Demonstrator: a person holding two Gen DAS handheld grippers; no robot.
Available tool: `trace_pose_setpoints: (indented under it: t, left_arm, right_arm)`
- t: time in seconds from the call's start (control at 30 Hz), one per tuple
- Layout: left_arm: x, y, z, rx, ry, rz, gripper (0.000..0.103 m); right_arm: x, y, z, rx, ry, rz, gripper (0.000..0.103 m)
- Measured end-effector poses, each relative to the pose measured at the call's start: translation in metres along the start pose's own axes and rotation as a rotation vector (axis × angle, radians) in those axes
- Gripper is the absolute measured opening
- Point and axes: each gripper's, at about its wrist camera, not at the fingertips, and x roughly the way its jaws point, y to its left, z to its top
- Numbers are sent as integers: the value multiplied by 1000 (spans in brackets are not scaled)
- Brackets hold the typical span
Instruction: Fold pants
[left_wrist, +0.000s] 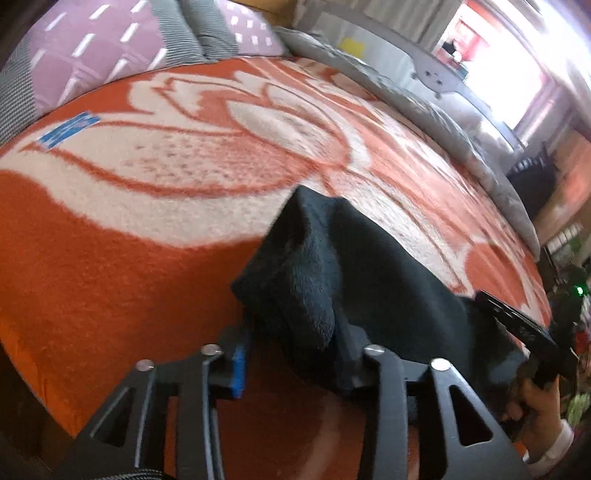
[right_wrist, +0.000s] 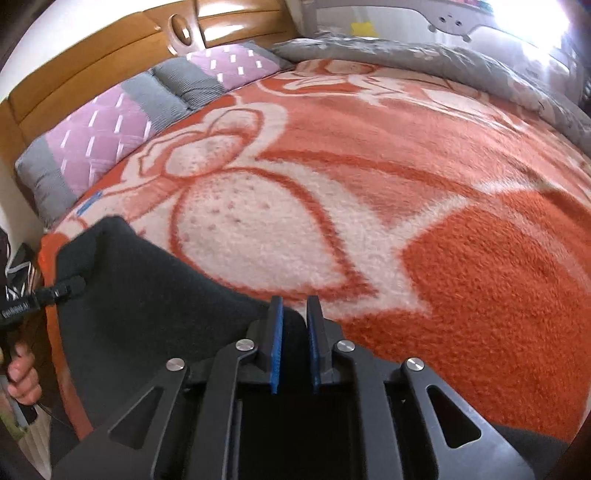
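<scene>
Dark pants lie on the orange blanket at the bed's near edge, bunched over the half-open left gripper (grip unclear); right gripper, nearly closed and empty, hovers just right.

Wide open stretch of orange-and-white blanket ahead and to the right of the right gripper, nothing lying on it. Blocked on the left by the dark pants, bunched up high in front of the left gripper. Hemmed in farther off by pillows against the wooden headboard and a grey quilt along the far edge.
</scene>
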Motion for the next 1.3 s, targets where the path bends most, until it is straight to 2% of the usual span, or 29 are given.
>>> trace_pose_setpoints:
  t: [0.07,0.1,0.13,0.17,0.2,0.23,0.3,0.47,0.77,0.9,1.03,1.3]
  left_arm:
    - [-13,5,-1,-25,-25,9,44]
    - [-22,5,-1,-30,-40,18,45]
    - [-29,4,-1,-29,-50,22,45]
    - [-38,2,0,-25,-68,21,45]
    - [-46,-3,1,-22,-82,18,47]
    - [-56,-8,2,-14,-103,13,51]
    - [-69,-21,4,4,-126,-8,52]
    - [-79,-84,0,143,-107,-98,54]
    - [-44,-228,-41,462,70,-289,57]
    - [-37,-295,-79,674,133,-354,59]
    - [-25,-341,-108,810,201,-372,60]
    - [-2,-407,-133,930,308,-446,60]
  right_arm:
    - [-21,-10,-1,33,-22,5,21]
    - [-33,-15,-3,52,-40,17,34]
    - [-46,-21,-6,70,-61,25,53]
    - [-60,-27,-10,87,-85,26,59]
    - [-77,-34,-16,105,-116,27,61]
    - [-90,-40,-22,119,-132,31,61]
    - [-116,-53,-37,156,-145,28,61]
    - [-166,-84,-85,254,-156,-14,61]
    - [-230,-144,-176,500,-171,-144,61]
    - [-245,-177,-204,637,-182,-173,61]
    - [-253,-197,-218,715,-209,-173,61]
    - [-250,-220,-227,823,-256,-93,61]
